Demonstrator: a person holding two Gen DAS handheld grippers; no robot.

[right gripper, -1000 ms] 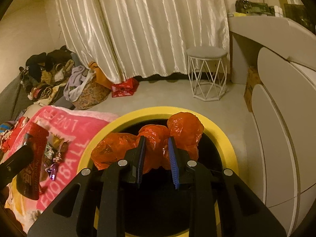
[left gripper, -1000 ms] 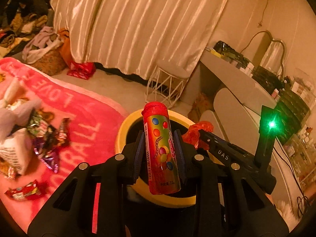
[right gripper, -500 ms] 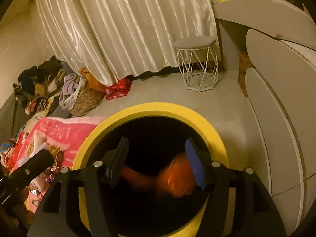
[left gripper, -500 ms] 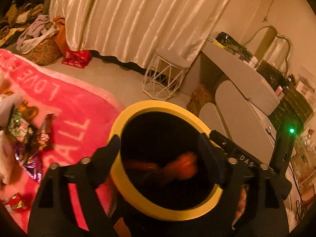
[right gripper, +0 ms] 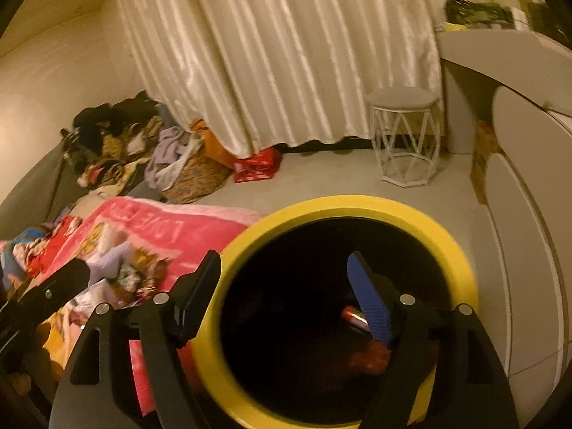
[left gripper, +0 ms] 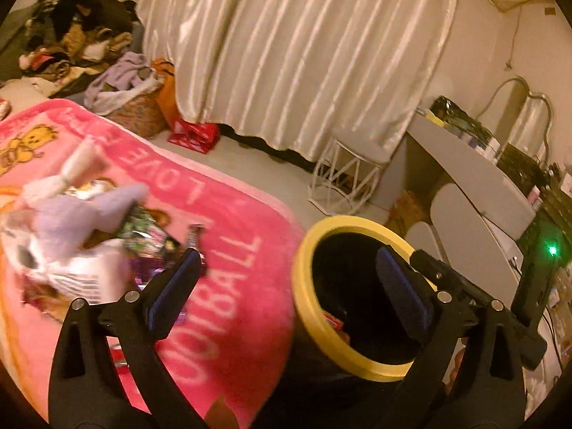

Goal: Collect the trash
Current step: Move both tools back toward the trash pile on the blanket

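Note:
A black bin with a yellow rim stands beside a pink blanket. The red candy tube and the orange bag lie inside the bin; the tube's end shows in the left wrist view. My left gripper is open and empty, straddling the bin's left rim. My right gripper is open and empty above the bin's mouth. Shiny candy wrappers lie on the blanket next to a plush toy.
A white wire stool stands by the curtain. A grey vanity desk with curved panels is to the right. A laundry basket and a red bag sit on the floor behind the blanket.
Both grippers opened: the candy tube and the orange bag dropped into the bin. The left gripper has since swung left toward the blanket.

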